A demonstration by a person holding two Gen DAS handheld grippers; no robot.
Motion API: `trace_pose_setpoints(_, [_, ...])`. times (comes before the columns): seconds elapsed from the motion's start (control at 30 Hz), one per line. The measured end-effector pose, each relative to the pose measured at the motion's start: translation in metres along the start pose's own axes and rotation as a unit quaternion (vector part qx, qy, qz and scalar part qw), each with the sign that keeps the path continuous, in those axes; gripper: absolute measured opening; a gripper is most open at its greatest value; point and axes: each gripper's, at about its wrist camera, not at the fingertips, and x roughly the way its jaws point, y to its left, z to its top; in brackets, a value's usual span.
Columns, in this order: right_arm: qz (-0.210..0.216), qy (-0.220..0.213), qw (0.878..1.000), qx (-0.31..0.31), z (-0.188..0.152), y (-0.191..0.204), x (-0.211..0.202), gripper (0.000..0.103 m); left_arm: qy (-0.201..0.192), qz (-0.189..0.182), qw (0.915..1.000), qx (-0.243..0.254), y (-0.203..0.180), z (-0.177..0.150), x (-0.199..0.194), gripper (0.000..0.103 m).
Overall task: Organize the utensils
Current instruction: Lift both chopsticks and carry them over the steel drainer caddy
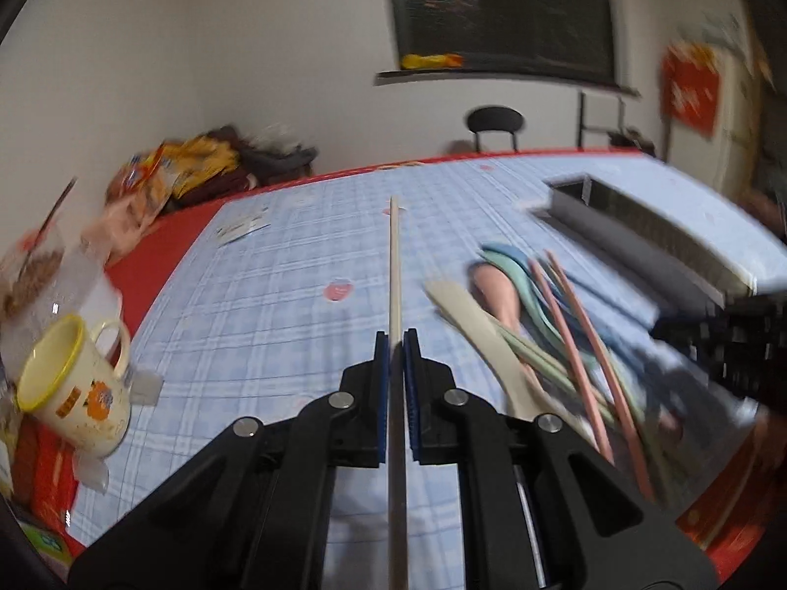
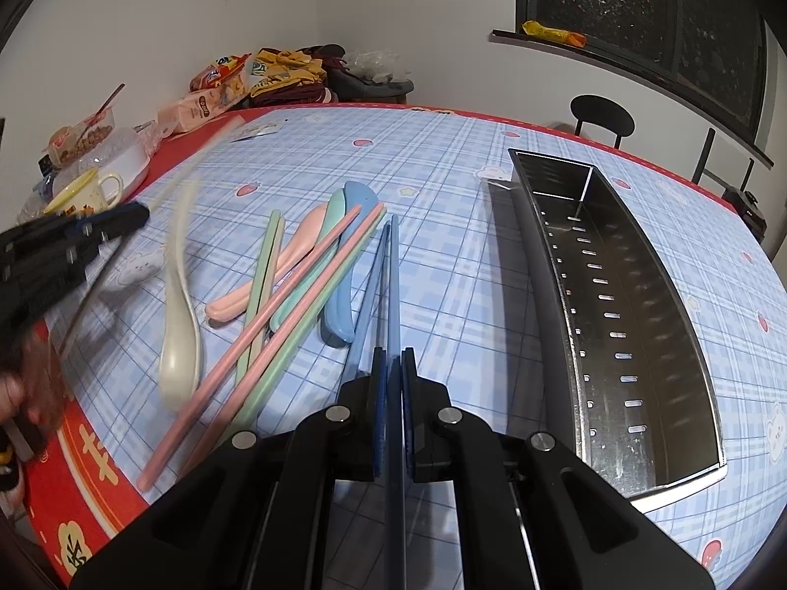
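Note:
My left gripper point(image 1: 395, 344) is shut on a cream chopstick point(image 1: 394, 265) and holds it above the blue checked tablecloth. My right gripper point(image 2: 392, 364) is shut on a blue chopstick point(image 2: 393, 290); a second blue chopstick point(image 2: 366, 295) lies beside it. A pile of utensils lies left of the right gripper: pink chopsticks point(image 2: 275, 314), green chopsticks point(image 2: 260, 285), a cream spoon point(image 2: 178, 314), a pink spoon point(image 2: 290, 265) and a blue spoon point(image 2: 347, 265). The steel utensil tray point(image 2: 634, 324) stands empty to the right. The left gripper point(image 2: 64, 250) shows blurred at left.
A yellow-rimmed mug point(image 1: 74, 383) and food containers point(image 2: 93, 142) stand at the table's left edge. Snack bags point(image 2: 221, 83) lie at the far corner. A black chair point(image 2: 602, 120) stands beyond the table.

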Motion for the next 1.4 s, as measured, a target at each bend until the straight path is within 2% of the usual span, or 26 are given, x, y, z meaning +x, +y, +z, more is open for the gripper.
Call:
trace_pose_setpoints(0.07, [0.001,-0.002,1.000,-0.002,0.000,0.001,-0.001,0.006,0.001,-0.005,0.9993,-0.036,0.017,0.006,-0.003,0.010])
trace_pose_setpoints(0.17, [0.003,-0.004,1.000,-0.002,-0.001,0.001,-0.002,0.006,0.005,-0.033,0.9951,-0.093,0.038,0.011,-0.007,0.010])
trace_pose_setpoints(0.3, [0.007,-0.010,1.000,0.003,-0.001,-0.001,-0.005,0.006,0.020,-0.078,0.9868,-0.141,0.039,0.010,-0.005,0.010])
trace_pose_setpoints(0.43, [0.013,-0.017,1.000,0.007,-0.002,-0.002,-0.008,0.006,0.034,-0.120,0.9786,-0.164,0.027,0.008,0.000,0.010])
trace_pose_setpoints(0.73, [0.030,-0.034,0.999,0.017,-0.003,-0.005,-0.015,0.006,0.034,-0.187,0.9670,-0.169,0.009,0.019,-0.016,0.010])
trace_pose_setpoints(0.97, [0.038,-0.042,0.998,0.029,-0.003,-0.010,-0.017,0.006,0.024,-0.219,0.9628,-0.156,-0.003,0.031,-0.034,0.010])
trace_pose_setpoints(1.1, [0.045,-0.050,0.997,0.039,-0.002,-0.015,-0.020,0.006,0.024,-0.247,0.9553,-0.161,-0.011,0.037,-0.041,0.010])
trace_pose_setpoints(1.27, [0.065,-0.061,0.993,0.079,0.003,-0.034,-0.031,0.006,0.027,-0.269,0.9496,-0.158,-0.024,0.051,-0.041,0.010])
trace_pose_setpoints(1.4, [0.074,-0.090,0.988,0.100,0.016,-0.055,-0.050,0.006,0.025,-0.292,0.9445,-0.149,-0.045,0.068,-0.036,0.010])
